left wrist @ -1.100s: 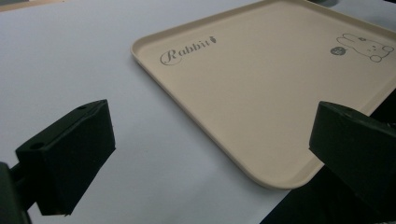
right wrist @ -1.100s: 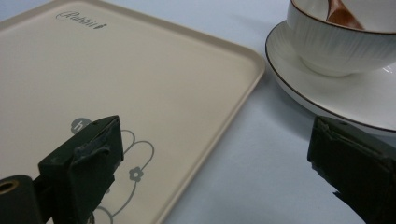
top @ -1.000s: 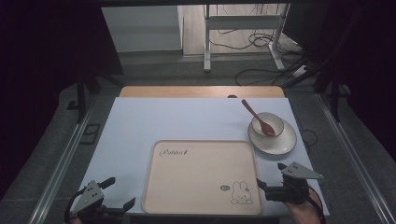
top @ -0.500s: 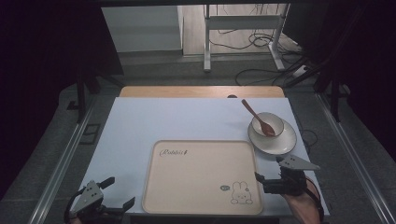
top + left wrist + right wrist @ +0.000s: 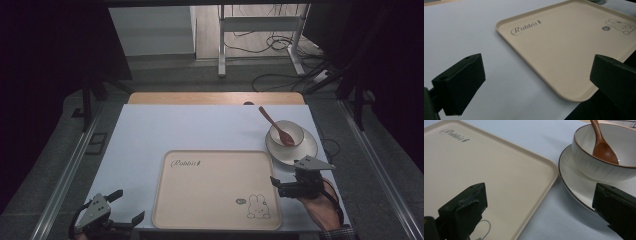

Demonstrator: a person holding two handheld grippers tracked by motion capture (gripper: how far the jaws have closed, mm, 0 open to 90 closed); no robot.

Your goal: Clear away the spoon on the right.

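Tray (image 5: 215, 190) sits flat at the near middle of the table (image 5: 165, 130), beige, "Rabbit" lettering at far left corner, rabbit print at near right. Left tool (image 5: 117, 210) at the table's near left corner, jaws wide apart, nothing held, well left of the tray. Right tool (image 5: 284, 186) over the tray's right edge, jaws spread, empty. Just beyond it: white plate (image 5: 306, 150) touching nothing of the tray, bowl (image 5: 290, 131) on it, wooden spoon (image 5: 276, 126) resting inside.

tray (image 5: 215, 200): beige, rabbit print | bowl (image 5: 292, 131): white, brown rim | spoon (image 5: 276, 126): brown
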